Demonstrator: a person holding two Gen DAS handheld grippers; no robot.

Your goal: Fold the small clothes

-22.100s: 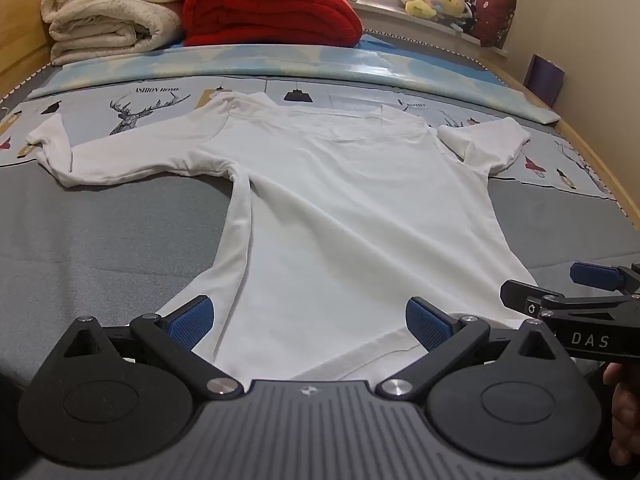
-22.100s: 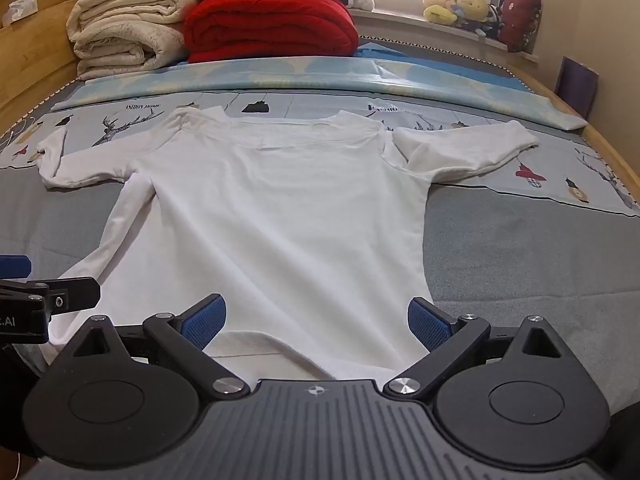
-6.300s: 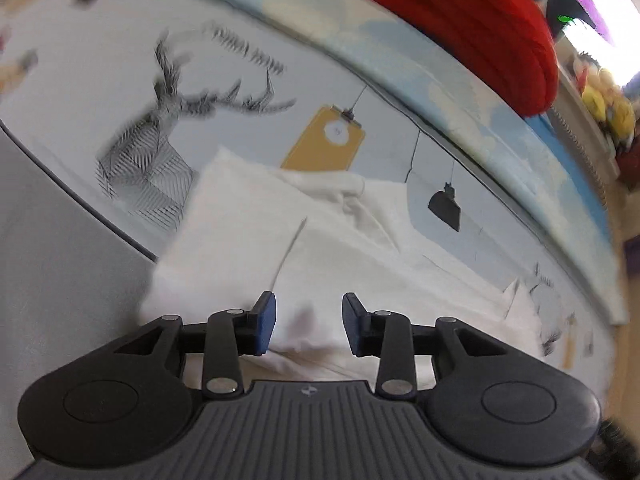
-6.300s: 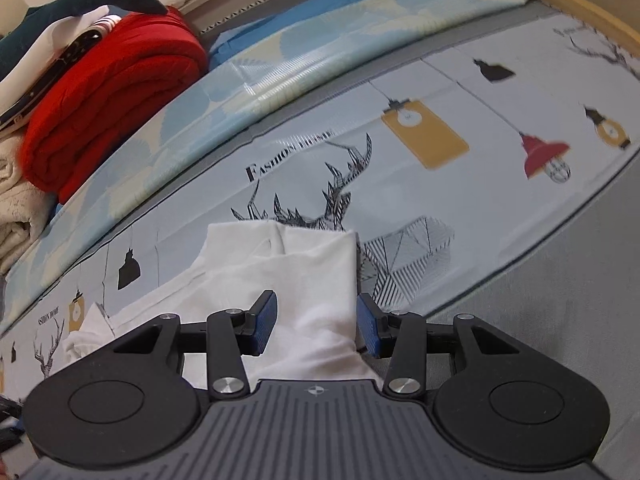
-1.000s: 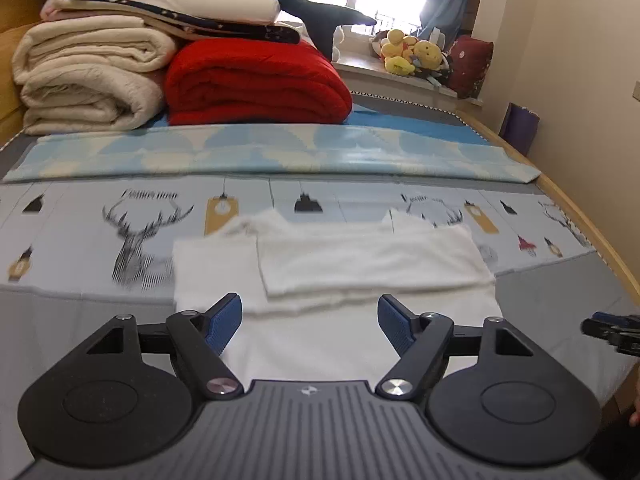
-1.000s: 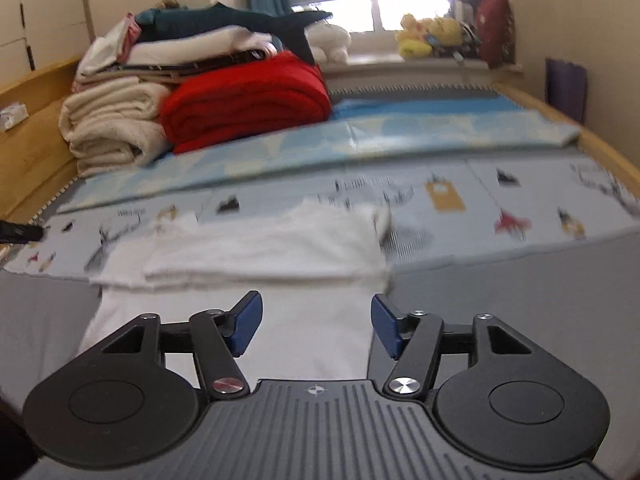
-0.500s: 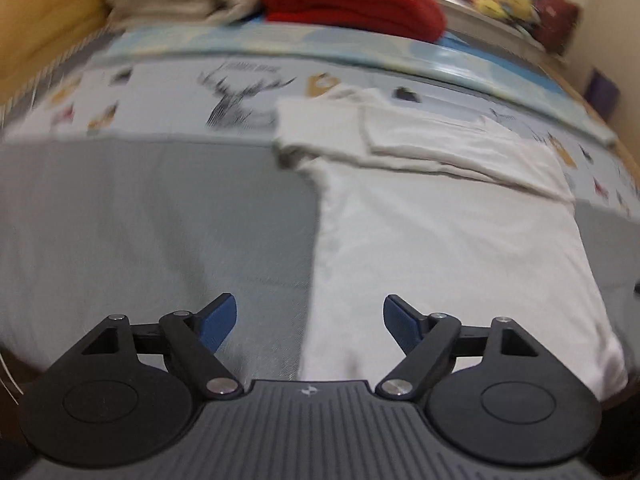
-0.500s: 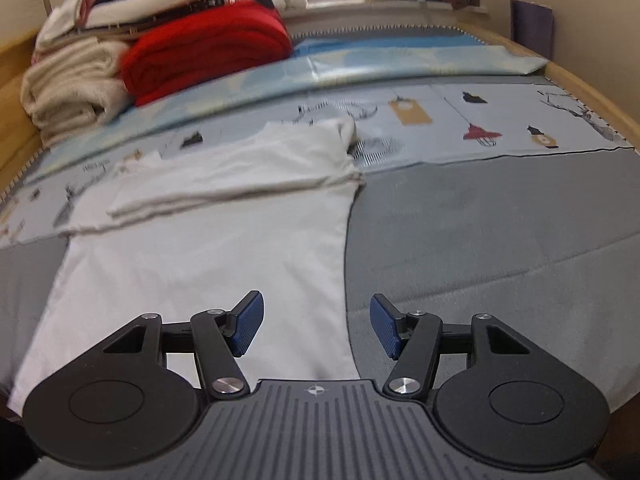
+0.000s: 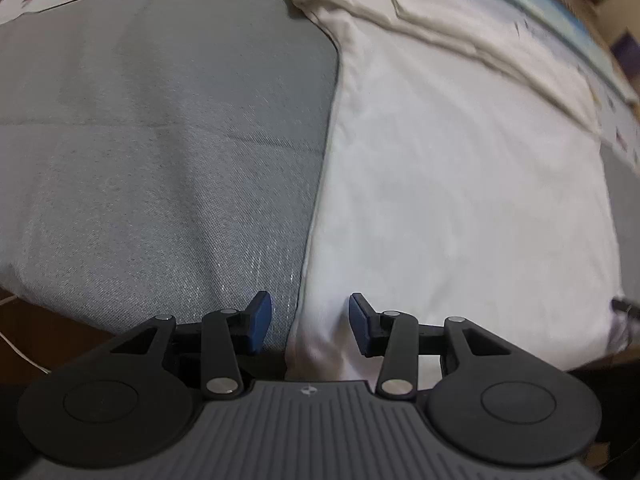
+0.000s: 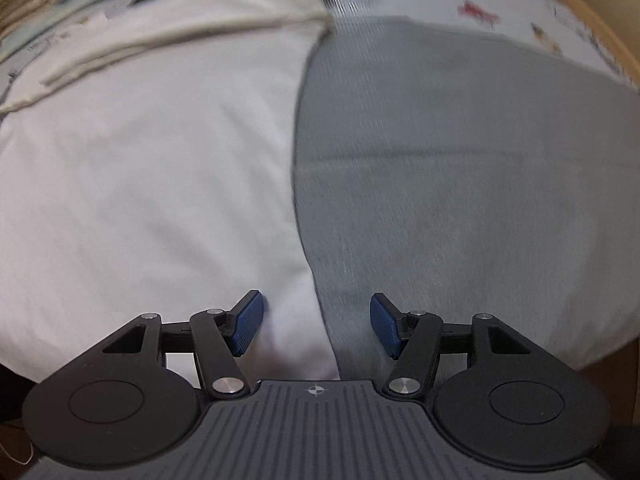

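On grey bedcover (image 9: 160,140): one white shirt (image 9: 460,184); two grippers, four blue fingers (image 10: 248,328).

One white garment (image 9: 460,184) lies on one grey bedcover (image 9: 160,140). Two folded sleeves (image 10: 192,12) cross the garment near the top of the frame. Two grippers appear, one per view: the left gripper (image 9: 310,324) and the right gripper (image 10: 316,330).
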